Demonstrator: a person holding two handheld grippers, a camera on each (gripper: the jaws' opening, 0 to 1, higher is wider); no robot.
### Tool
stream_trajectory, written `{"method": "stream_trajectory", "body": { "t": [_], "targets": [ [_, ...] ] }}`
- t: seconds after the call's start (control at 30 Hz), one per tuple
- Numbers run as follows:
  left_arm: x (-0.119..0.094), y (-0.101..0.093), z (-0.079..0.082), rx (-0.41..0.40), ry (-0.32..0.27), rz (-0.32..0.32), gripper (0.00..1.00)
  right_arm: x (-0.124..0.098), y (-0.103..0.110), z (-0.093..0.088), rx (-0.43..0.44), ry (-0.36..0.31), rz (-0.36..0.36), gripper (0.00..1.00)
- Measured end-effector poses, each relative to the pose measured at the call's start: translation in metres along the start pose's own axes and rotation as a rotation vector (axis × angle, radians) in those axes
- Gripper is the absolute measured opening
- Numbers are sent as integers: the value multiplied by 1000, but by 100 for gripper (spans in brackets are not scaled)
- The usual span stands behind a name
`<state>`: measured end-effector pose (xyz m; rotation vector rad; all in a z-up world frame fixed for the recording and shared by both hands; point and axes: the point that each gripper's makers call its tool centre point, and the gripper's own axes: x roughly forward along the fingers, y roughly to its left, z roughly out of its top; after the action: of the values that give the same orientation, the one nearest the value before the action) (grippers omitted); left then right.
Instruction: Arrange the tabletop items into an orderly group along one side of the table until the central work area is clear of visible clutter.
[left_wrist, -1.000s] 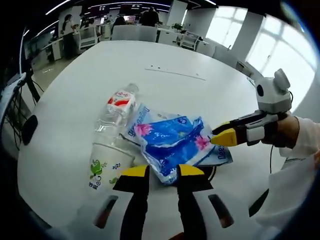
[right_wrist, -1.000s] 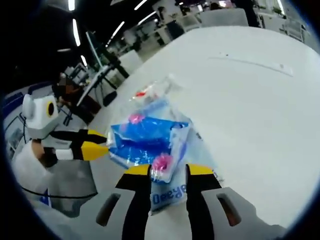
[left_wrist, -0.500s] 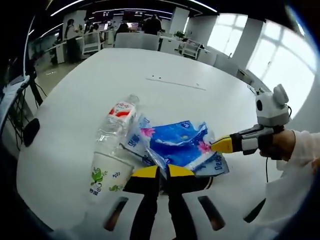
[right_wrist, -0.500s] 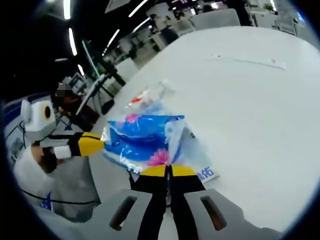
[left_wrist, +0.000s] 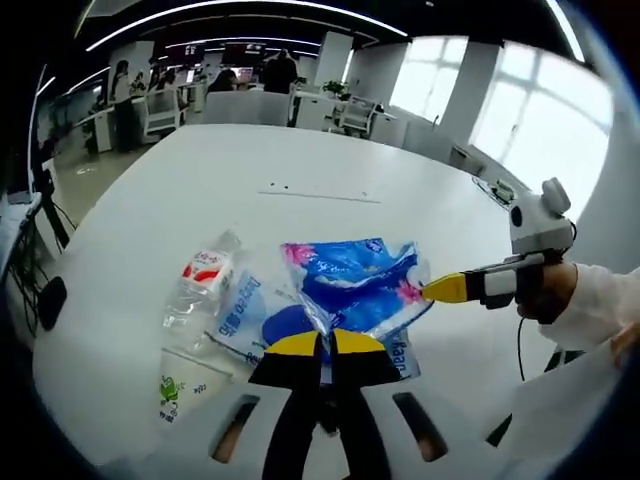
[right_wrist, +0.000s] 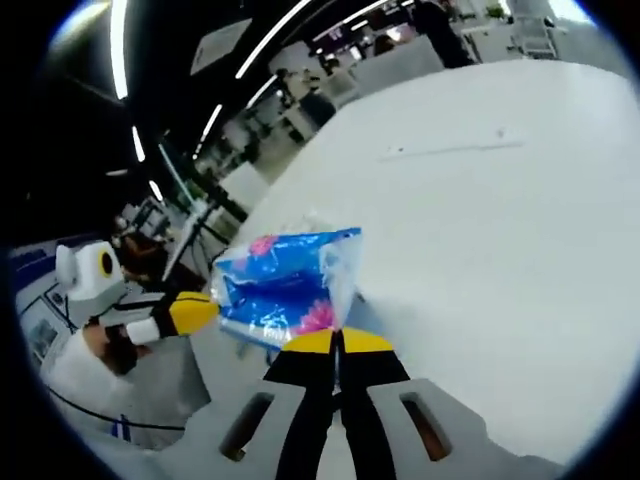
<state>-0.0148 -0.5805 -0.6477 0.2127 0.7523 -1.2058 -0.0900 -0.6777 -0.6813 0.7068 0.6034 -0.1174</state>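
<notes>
The left gripper (left_wrist: 322, 345) has its yellow-tipped jaws pressed together on one edge of a blue tissue pack (left_wrist: 355, 282), lifted off the white table (left_wrist: 330, 165). The right gripper (right_wrist: 340, 342) pinches the opposite edge of the same pack (right_wrist: 285, 285), its jaws closed on the plastic wrap. In the left gripper view, a second tissue pack (left_wrist: 262, 318) lies flat below the held one, near the table's close edge. A clear plastic bottle (left_wrist: 201, 285) with a red label lies beside it, and a paper cup (left_wrist: 180, 388) sits nearest the edge.
</notes>
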Motion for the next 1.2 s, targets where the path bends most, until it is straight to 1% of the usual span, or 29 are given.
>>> {"method": "stream_trajectory", "body": {
  "t": [0.03, 0.13, 0.2, 0.23, 0.27, 0.4, 0.5, 0.6, 0.67, 0.73, 0.87, 1.03, 1.2],
  "targets": [
    [-1, -6, 6, 0, -17, -21, 0, -6, -2, 3, 23, -20, -2, 0],
    [-1, -20, 18, 5, -45, -66, 0, -19, -7, 9, 25, -55, -13, 0],
    [1, -26, 20, 22, -45, -76, 0, -27, -9, 12, 27, -74, -21, 0],
    [5, -31, 21, 52, -38, -88, 0, -33, -12, 15, 24, -88, -32, 0],
    [8, -34, 20, 65, -30, -96, 0, -37, -14, 16, 22, -95, -39, 0],
    [16, -48, 29, 69, -40, -132, 0, -55, -25, 20, 40, -132, -64, 0],
    [22, -64, 34, 106, -38, -162, 0, -68, -33, 21, 67, -158, -83, 0],
    [28, -76, 33, 145, -20, -185, 0, -79, -43, 20, 88, -175, -106, 0],
    [30, -82, 32, 145, -12, -197, 0, -86, -48, 20, 91, -185, -123, 0],
    [32, -91, 31, 166, -8, -218, 0, -94, -54, 20, 92, -194, -137, 0],
    [37, -101, 29, 164, 2, -242, 0, -102, -60, 19, 129, -215, -148, 0],
    [43, -107, 30, 184, 9, -260, 0, -106, -66, 17, 138, -214, -158, 0],
    [49, -107, 29, 202, 31, -276, 0, -105, -69, 16, 141, -212, -164, 0]
  ]
}}
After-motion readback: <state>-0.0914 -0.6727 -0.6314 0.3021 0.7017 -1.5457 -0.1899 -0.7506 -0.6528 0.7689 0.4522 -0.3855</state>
